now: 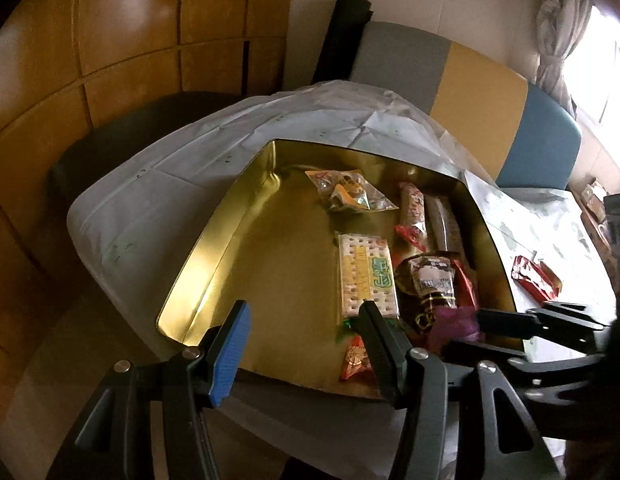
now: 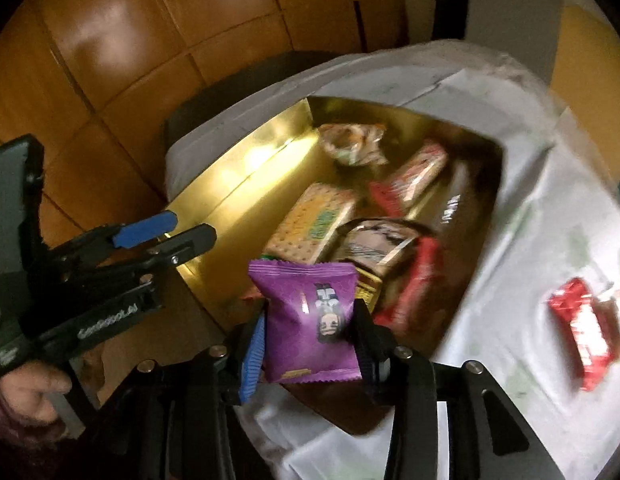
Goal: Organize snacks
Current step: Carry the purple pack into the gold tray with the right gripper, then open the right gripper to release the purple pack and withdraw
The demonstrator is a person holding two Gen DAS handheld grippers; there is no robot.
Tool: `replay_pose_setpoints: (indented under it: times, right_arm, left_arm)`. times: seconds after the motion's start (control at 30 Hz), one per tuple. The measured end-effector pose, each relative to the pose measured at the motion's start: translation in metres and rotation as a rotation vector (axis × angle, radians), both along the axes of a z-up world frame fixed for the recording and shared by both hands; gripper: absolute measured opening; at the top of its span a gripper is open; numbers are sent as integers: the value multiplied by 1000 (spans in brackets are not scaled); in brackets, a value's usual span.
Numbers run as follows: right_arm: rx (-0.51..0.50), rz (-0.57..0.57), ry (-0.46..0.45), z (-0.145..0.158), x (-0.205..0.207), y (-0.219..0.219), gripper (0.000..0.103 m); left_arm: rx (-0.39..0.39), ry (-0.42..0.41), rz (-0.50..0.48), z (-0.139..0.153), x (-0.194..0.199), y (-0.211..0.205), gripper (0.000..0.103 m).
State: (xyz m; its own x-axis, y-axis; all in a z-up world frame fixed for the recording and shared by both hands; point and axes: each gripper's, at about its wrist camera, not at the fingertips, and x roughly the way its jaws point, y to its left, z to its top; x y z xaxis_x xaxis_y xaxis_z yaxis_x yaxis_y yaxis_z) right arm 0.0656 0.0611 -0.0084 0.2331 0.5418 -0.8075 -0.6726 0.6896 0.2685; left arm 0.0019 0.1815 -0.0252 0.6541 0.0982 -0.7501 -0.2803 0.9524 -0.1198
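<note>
**Purple snack held over the gold box**

The right gripper (image 2: 307,344) has its jaws pressed on the two sides of a purple snack pack (image 2: 310,320); the pack sits between one blue pad and one black pad; it hangs just above the near edge of the gold box (image 2: 237,184).

The left gripper (image 1: 301,344) has its jaws wide apart with nothing between them; it hovers over the near side of the gold box (image 1: 213,248); seen from the right wrist it sits off to the left, with a hand (image 2: 29,392) around its handle.

Inside the box lie many snacks; a long cracker pack (image 1: 366,276) with green letters lies near the middle; a clear bag of sweets (image 1: 348,194) lies at the far end; a red and white pack (image 1: 412,214) lies next to a dark shiny stick pack (image 1: 444,222); a brown and white pack (image 1: 430,280) lies close to the cracker pack; a small orange pack (image 1: 356,360) lies at the near edge, partly behind a gripper finger.

The box sits on a white cloth (image 1: 181,160) that covers the table; a red shiny snack (image 2: 582,332) lies on the cloth to the right, outside the box; it looks blurry from the right wrist.

Behind the table stands a chair (image 1: 482,92) with grey, yellow and blue parts.
</note>
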Motion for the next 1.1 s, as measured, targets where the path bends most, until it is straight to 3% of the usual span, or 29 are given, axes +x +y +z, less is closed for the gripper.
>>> replay_pose_setpoints:
  times: [0.17, 0.27, 0.53, 1.1]
  right_arm:
    - [-15, 3, 2, -10, -3, 0, 48]
    - [-30, 12, -32, -9, -9, -1, 28]
    - [-54, -5, -30, -19, -6, 5, 28]
    - [26, -79, -81, 7, -21, -31, 28]
  left_arm:
    - [0, 5, -10, -3, 2, -3, 57]
    - [-2, 8, -19, -3, 3, -7, 57]
    - [15, 2, -31, 2, 1, -12, 57]
    - [44, -11, -63, 11, -2, -26, 57]
